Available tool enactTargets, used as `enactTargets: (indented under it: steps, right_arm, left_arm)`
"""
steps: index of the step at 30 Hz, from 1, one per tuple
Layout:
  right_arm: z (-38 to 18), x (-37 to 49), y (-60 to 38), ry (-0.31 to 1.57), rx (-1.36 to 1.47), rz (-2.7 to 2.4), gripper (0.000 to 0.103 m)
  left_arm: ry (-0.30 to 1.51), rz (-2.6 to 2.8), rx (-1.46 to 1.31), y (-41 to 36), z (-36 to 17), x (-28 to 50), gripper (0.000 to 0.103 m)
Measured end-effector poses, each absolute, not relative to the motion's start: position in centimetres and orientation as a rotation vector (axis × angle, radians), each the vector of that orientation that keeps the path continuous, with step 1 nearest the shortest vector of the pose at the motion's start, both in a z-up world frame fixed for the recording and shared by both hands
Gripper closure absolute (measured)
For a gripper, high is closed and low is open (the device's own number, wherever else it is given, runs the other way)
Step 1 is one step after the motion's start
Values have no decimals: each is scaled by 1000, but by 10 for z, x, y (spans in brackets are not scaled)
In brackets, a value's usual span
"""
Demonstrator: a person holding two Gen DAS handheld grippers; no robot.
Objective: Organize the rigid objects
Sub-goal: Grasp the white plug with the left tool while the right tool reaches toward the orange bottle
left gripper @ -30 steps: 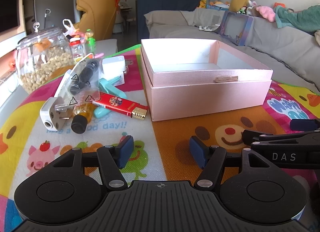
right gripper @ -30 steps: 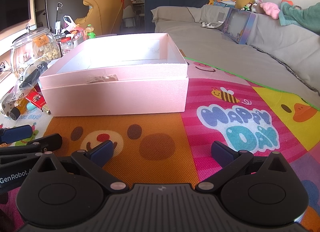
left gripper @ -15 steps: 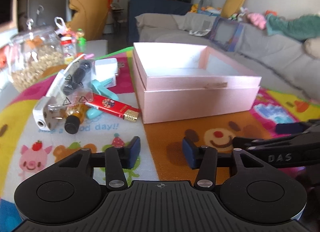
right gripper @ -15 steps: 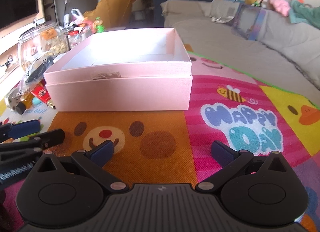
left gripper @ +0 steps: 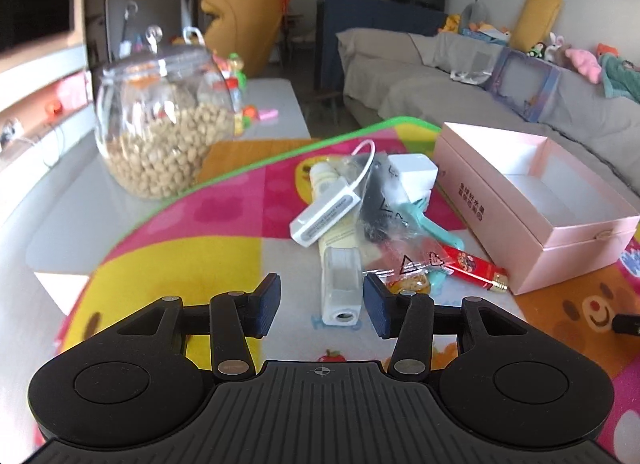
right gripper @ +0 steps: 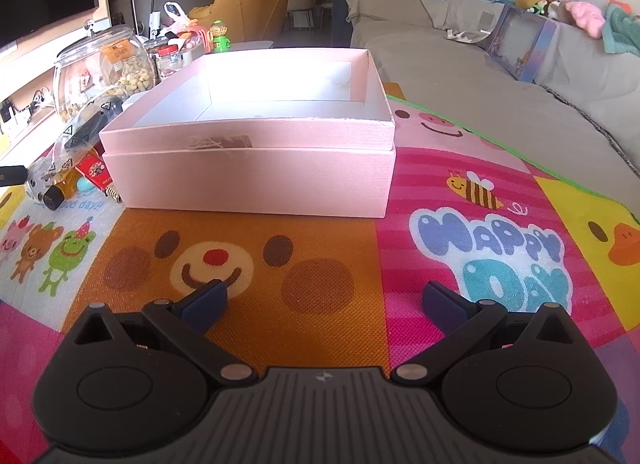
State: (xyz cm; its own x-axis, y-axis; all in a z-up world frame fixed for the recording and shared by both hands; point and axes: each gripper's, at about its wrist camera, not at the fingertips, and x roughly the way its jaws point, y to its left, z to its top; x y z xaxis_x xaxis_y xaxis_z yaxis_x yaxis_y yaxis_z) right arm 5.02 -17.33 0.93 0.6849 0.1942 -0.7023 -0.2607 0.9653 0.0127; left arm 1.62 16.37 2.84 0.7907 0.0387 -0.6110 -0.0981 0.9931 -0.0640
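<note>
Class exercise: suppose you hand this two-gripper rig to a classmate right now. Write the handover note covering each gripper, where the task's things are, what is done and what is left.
Left gripper: jaws open, just narrowed, empty, lined up on the white rectangular piece at the near end of the pile.
Right gripper: jaws wide open, empty, over the play mat in front of the pink box.
Pile beside the box: white adapter, white charger, red packet, plastic bag.
Done: nothing; the box looks empty.
Left: move every item into the box.

An open pink box [right gripper: 248, 167] is seen on a cartoon mat [right gripper: 480, 248]; the right gripper [right gripper: 322, 302], jaws spread, is held near.
</note>
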Motion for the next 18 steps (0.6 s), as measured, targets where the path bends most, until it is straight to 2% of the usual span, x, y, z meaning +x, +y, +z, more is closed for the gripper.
enactTargets:
  steps: [2,7,9,10,11,12,13,15,17,18]
  right_arm:
    - [10,51,-173,781,-95,253,0]
    - [11,51,-172,778,-107,261,1]
    - [16,45,-166,756,-110,276,14]
    - [19,41,-158,739,-120,302,26]
    - [23,36,-148,719,-135,334,31]
    - [27,32,-137,693,-151,363,31]
    - [32,27,-123,661,-166,398,33]
    - [40,23,-96,623,-179,484,39]
    - [46,24,-67,620,-163,579,54]
    - [47,26,-53,626,-153,623,57]
  left_arm:
    - [662,63,-110,164,21,26,49]
    - [628,47,-91,158,13,38,56]
    - [612,33,-77,156,12,31,57]
    - [602,19,-77,157,12,26,59]
    - [592,10,-77,158,12,19,63]
    - [584,0,-78,159,12,12,77]
    - [578,7,-68,161,13,4,79]
    - [582,14,-55,167,16,-11,79]
    - [594,14,-64,174,19,-27,79]
    - [601,13,-70,178,20,-34,79]
